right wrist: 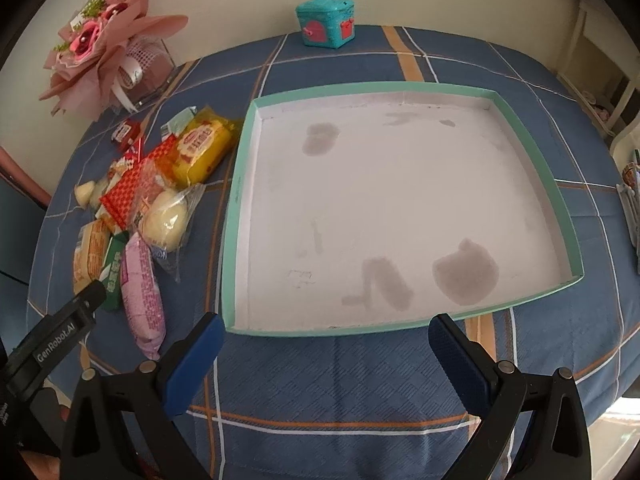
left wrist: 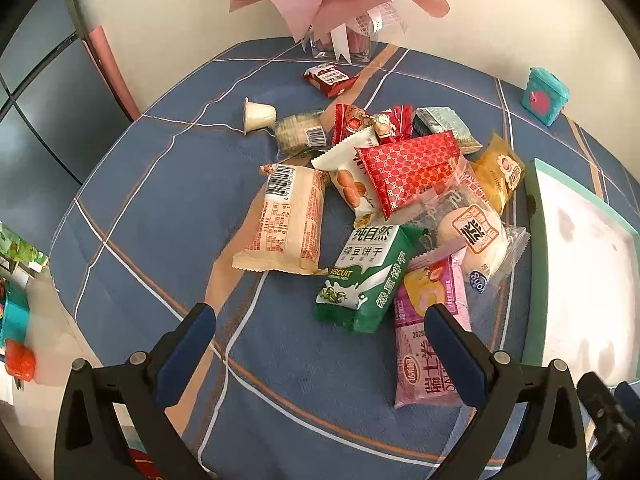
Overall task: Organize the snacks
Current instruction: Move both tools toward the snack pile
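A heap of wrapped snacks lies on the blue checked tablecloth: a green biscuit pack (left wrist: 366,280), a pink roll pack (left wrist: 430,340), a red patterned pack (left wrist: 412,172), a beige pack (left wrist: 288,224), a bun in clear wrap (left wrist: 476,240), a yellow pack (right wrist: 202,150). To their right sits a shallow teal-rimmed tray (right wrist: 240,184) with a stained white floor and nothing in it. My left gripper (left wrist: 320,320) hovers open just short of the green and pink packs, touching nothing. Over the tray's near rim my right gripper (right wrist: 326,332) stands open, holding nothing.
A pink paper bouquet in a clear vase (left wrist: 340,40) stands at the table's back edge. A small teal box (right wrist: 326,26) sits behind the tray. A jelly cup (left wrist: 258,116) and a small red pack (left wrist: 330,78) lie apart from the heap. The left gripper's body (right wrist: 52,344) shows beside the pink pack.
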`<act>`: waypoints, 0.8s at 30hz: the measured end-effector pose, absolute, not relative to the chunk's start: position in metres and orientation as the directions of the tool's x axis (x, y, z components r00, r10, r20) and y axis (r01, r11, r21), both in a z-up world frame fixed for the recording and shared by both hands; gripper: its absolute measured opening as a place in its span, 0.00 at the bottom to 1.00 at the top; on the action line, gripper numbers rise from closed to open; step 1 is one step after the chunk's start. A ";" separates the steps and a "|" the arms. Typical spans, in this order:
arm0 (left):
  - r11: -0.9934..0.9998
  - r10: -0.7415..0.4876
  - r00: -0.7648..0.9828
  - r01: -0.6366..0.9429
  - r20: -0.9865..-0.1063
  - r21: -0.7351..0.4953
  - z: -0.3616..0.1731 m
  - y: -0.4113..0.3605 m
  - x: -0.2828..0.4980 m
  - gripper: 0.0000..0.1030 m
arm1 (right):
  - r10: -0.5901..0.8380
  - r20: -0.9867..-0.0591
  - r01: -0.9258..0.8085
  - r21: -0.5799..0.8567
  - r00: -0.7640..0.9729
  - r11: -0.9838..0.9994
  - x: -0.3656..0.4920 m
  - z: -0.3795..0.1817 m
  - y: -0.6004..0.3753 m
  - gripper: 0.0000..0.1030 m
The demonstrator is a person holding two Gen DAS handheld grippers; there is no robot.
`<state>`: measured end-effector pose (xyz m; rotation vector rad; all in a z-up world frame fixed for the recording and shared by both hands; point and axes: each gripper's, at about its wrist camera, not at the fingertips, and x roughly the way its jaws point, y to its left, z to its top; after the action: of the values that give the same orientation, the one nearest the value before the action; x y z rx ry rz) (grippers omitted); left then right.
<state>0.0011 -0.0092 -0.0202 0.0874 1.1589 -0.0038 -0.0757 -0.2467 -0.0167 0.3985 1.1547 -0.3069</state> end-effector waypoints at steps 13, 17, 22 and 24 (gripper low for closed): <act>0.984 0.085 0.356 0.116 -0.931 0.135 -0.017 -0.017 -0.008 1.00 | -0.057 -0.894 0.430 0.157 0.444 0.889 -0.074 -0.004 -0.249 1.00; 0.982 0.077 0.408 0.126 -0.910 0.139 -0.011 -0.019 -0.012 1.00 | -0.057 -0.889 0.423 0.158 0.453 0.892 -0.075 -0.002 -0.247 1.00; 0.976 0.098 0.463 0.126 -0.881 0.175 -0.006 -0.021 -0.010 1.00 | -0.059 -0.888 0.422 0.157 0.456 0.893 -0.076 -0.001 -0.247 1.00; 0.975 0.097 0.476 0.129 -0.874 0.179 -0.004 -0.021 -0.010 1.00 | -0.063 -0.886 0.423 0.156 0.460 0.893 -0.076 0.000 -0.247 1.00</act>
<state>-0.0104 -0.0212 -0.0037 0.2327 1.0777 -0.0200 -0.0761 -0.2468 -0.0003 0.3813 1.0564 -0.3079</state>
